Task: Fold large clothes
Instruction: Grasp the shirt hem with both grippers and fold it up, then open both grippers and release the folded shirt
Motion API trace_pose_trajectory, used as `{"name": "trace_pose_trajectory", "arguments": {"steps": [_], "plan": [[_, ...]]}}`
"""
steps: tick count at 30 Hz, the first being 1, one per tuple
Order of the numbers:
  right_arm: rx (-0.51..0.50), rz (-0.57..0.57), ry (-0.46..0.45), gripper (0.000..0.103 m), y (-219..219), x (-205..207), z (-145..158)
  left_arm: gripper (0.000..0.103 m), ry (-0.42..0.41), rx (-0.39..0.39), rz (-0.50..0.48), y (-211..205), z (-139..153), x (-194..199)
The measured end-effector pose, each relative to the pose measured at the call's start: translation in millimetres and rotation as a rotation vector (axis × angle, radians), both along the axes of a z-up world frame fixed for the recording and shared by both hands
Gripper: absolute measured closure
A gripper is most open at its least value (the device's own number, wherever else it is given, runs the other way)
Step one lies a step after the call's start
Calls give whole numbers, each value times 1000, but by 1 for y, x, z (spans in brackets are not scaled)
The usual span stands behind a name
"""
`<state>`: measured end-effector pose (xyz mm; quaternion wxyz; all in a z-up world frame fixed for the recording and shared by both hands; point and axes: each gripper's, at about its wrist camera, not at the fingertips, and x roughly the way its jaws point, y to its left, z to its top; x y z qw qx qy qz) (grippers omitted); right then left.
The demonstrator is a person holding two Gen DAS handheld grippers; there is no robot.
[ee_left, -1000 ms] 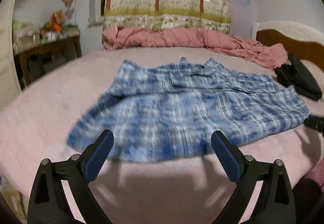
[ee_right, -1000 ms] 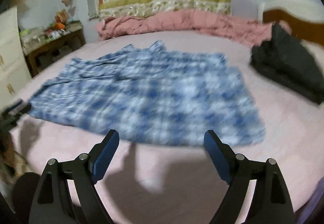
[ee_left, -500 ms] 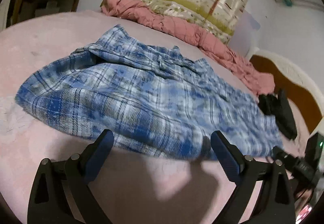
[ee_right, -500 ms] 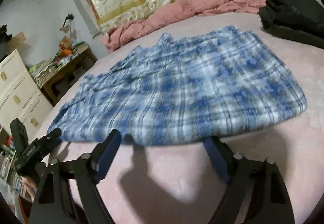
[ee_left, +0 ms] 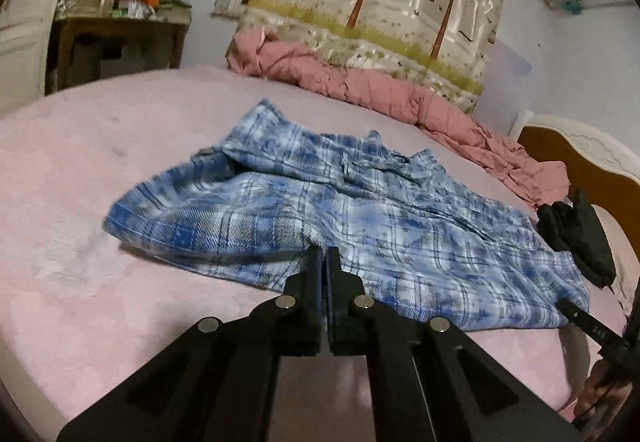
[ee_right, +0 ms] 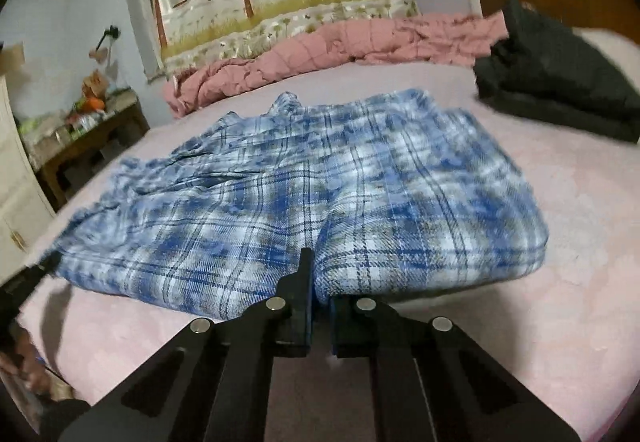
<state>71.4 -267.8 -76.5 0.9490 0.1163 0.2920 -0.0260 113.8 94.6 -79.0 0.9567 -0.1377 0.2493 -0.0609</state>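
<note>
A pink bed sheet [ee_left: 100,170] carried the blue plaid shirt [ee_left: 360,218], spread flat, with a pink quilt [ee_left: 360,90] bunched behind it. The left gripper [ee_left: 324,254] had just closed, pinching the shirt's near hem; the right gripper [ee_right: 318,282] had likewise just closed, clamping the same hem further along

Almost nothing here can be read. The only marking is a small pale stamp on the black arm of the other gripper [ee_left: 600,332] at the right edge of the left wrist view; it looks like three characters, too small and blurred to make out with certainty.
</note>
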Motion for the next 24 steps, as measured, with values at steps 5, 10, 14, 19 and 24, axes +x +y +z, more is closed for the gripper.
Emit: {"name": "trace_pose_trajectory", "arguments": {"steps": [5, 10, 14, 19, 24], "plan": [[-54, -13, 18, 97, 6, -1, 3, 95, -19, 65, 1, 0, -2, -8], [-102, -36, 28, 92, 8, -12, 3, 79, -94, 237, 35, -11, 3, -27], [-195, -28, 47, 84, 20, -24, 9, 52, -152, 307, -32, -25, 16, -31], [-278, 8, 15, 74, 35, -41, 25, 39, -140, 369, -104, -42, 24, -17], [-316, 33, -22, 48, 42, -39, 33, 23, -48, 411, -219, -60, 18, 8]]}}
